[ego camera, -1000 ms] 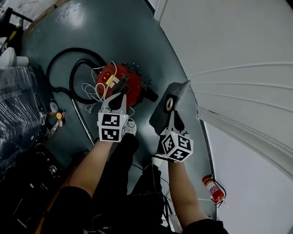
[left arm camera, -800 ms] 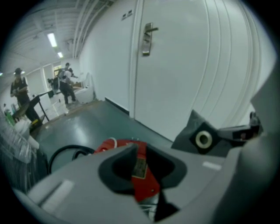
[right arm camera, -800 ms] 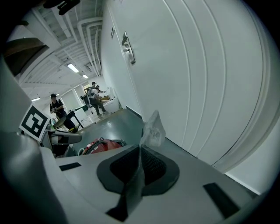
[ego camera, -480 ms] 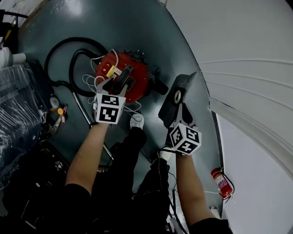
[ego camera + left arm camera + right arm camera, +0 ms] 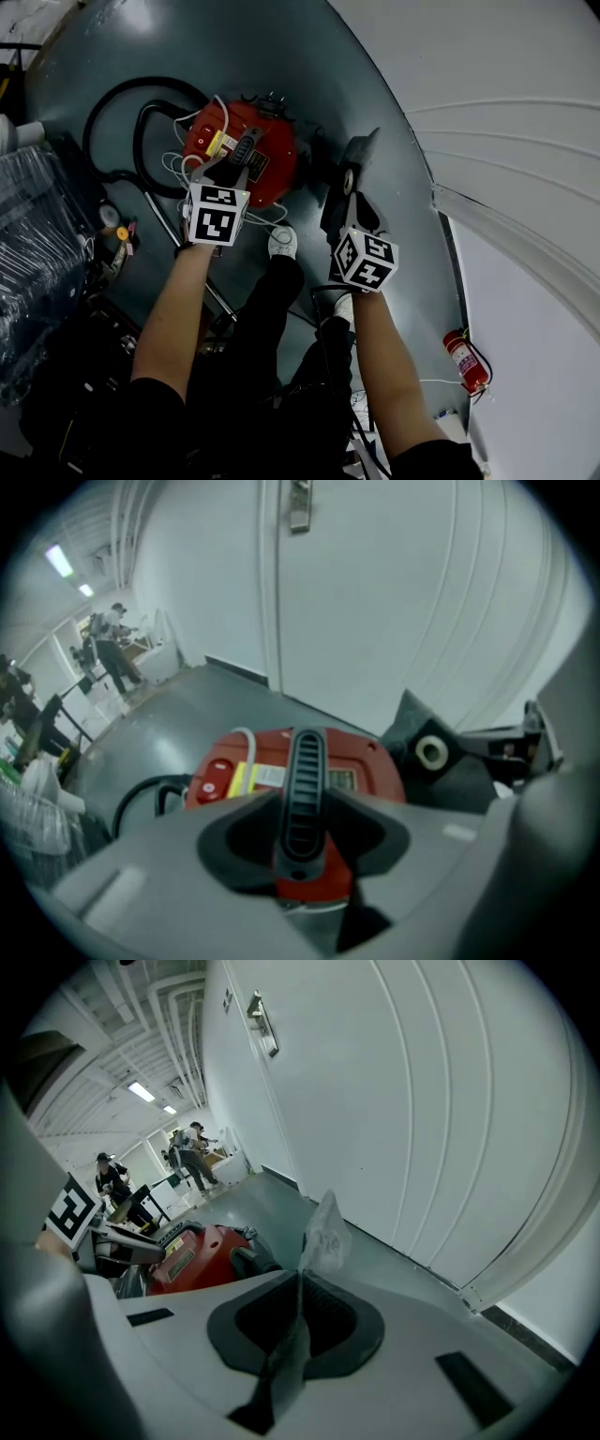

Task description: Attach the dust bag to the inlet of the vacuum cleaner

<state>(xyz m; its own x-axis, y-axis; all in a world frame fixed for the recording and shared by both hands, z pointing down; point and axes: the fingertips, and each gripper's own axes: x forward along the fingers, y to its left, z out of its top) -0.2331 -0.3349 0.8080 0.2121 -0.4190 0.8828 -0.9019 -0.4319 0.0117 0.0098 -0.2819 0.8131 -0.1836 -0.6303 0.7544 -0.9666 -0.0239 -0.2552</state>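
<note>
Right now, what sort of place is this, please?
Probably a workshop or industrial hall: a painted grey floor, exposed ceiling ducts with strip lights, a fire extinguisher by the white wall, and people working farther back.

Both forearms reach from 6 toward 12 o'clock. The left gripper (image 5: 240, 169), at 11 o'clock, is closing its jaws on the handle (image 5: 305, 789). The right gripper (image 5: 352, 192), at 1 o'clock, pinches the dust bag (image 5: 360, 155).
</note>
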